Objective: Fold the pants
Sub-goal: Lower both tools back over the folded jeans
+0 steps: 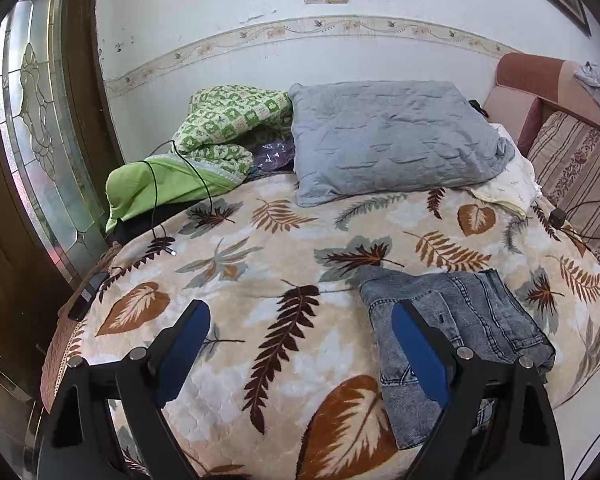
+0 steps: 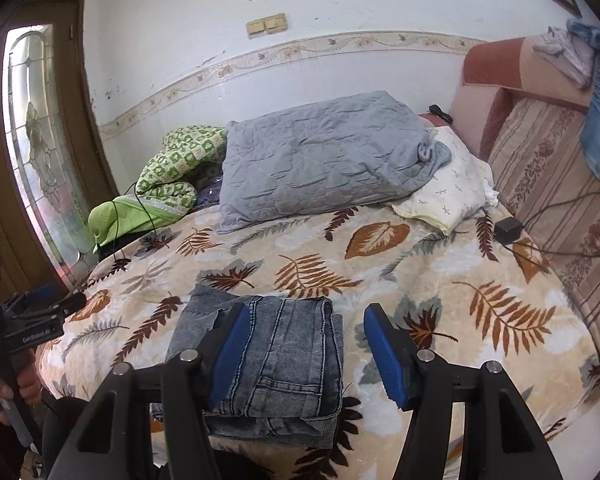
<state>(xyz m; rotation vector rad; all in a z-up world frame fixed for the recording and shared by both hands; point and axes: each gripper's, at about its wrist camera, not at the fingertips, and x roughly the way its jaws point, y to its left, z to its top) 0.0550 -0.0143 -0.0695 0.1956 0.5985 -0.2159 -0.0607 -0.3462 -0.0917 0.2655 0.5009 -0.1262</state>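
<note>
- Nearest in the right wrist view is the right gripper point(image 2: 308, 344), jaws partly apart with nothing between the pads. Its left finger hangs over the jeans point(image 2: 276, 360) and its right finger over bare bedspread point(image 2: 440, 280), so it holds nothing.
- The jeans lie just below and ahead of this gripper as a compact stack of folded layers near the bed's front edge. I judge the folding largely done, with the stack left flat so it keeps its shape.
- The left gripper point(image 1: 300, 344) stands wide open and empty. The jeans sit under and beyond its right finger, with leaf-patterned blanket ahead of the rest.
- From the right gripper, the left gripper appears far to the left, held by a hand point(image 2: 4, 392).
- Far ahead of both lies a grey pillow point(image 1: 388, 140).
- No box, basket or other container shows.
</note>
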